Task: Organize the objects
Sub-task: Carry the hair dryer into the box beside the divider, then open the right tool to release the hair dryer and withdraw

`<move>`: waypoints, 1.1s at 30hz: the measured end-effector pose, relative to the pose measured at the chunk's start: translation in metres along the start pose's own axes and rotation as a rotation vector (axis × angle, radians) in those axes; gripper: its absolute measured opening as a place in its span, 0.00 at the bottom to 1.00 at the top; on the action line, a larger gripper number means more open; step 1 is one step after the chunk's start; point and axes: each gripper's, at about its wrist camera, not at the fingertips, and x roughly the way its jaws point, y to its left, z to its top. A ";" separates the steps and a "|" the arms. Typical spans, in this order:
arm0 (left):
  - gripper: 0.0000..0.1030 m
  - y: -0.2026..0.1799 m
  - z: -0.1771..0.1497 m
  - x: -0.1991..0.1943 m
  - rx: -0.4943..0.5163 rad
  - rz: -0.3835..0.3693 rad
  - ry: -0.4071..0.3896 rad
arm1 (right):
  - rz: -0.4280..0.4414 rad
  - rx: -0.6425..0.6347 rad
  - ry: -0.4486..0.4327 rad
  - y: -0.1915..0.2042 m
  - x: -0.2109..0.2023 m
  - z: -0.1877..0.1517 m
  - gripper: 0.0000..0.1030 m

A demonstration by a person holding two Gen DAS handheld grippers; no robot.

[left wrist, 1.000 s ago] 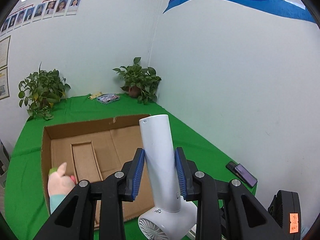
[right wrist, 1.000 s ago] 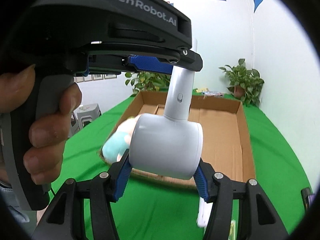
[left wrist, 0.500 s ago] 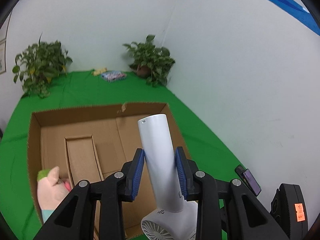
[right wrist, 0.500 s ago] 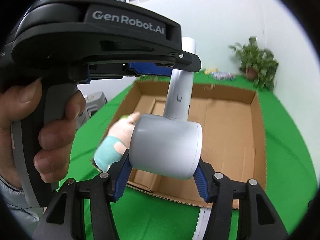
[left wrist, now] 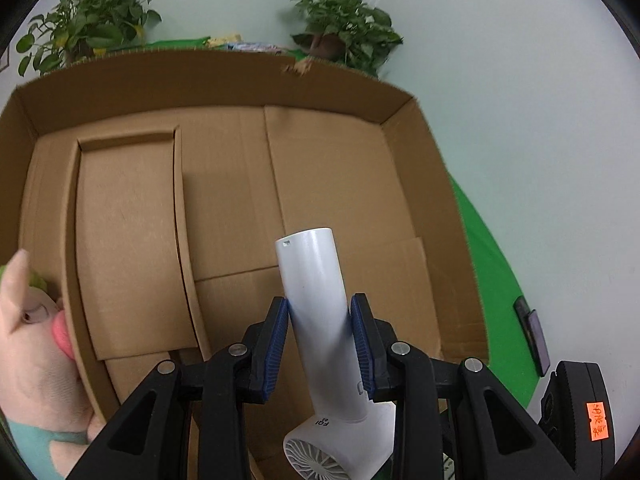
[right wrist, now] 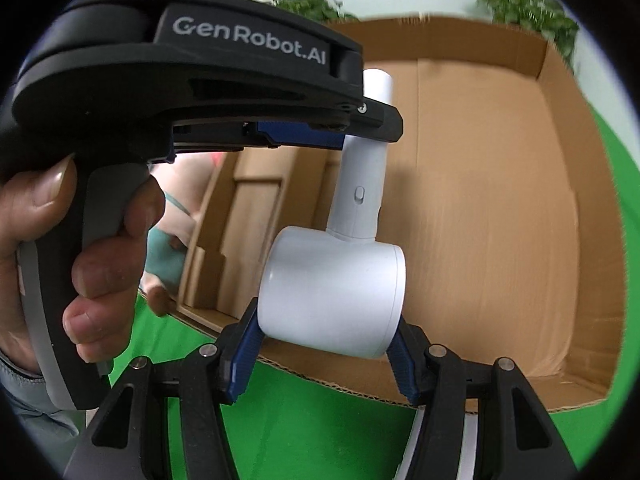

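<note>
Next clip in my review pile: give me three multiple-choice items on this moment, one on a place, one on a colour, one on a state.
1. Where does the pink plush toy lie?
A. at the cardboard box's left wall
B. beside the potted plant
C. between the right gripper's jaws

2. What colour is the tablecloth?
A. red
B. green
C. grey

3. How is the white handheld fan held?
A. by neither gripper
B. by the left gripper alone
C. by both grippers

Key: 1 A, the pink plush toy leans on the left wall of the cardboard box. 2 B, the tablecloth is green. 3 C, the left gripper clamps the handle of the white handheld fan and the right gripper its head.
</note>
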 end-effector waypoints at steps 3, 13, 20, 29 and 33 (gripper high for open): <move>0.28 0.004 -0.005 0.014 -0.006 0.018 0.025 | 0.008 0.009 0.030 -0.004 0.009 -0.004 0.55; 0.29 0.015 -0.010 0.028 -0.026 0.075 0.073 | 0.088 0.033 0.094 -0.007 0.025 -0.017 0.55; 0.28 0.012 -0.019 -0.009 -0.008 0.050 0.014 | 0.107 0.017 0.077 0.001 0.013 -0.029 0.57; 0.29 0.013 -0.041 -0.045 0.029 0.086 -0.062 | 0.083 0.003 0.061 0.003 0.007 -0.040 0.45; 0.32 0.011 -0.058 -0.060 0.055 0.142 -0.112 | -0.004 -0.027 0.042 0.010 -0.005 -0.048 0.45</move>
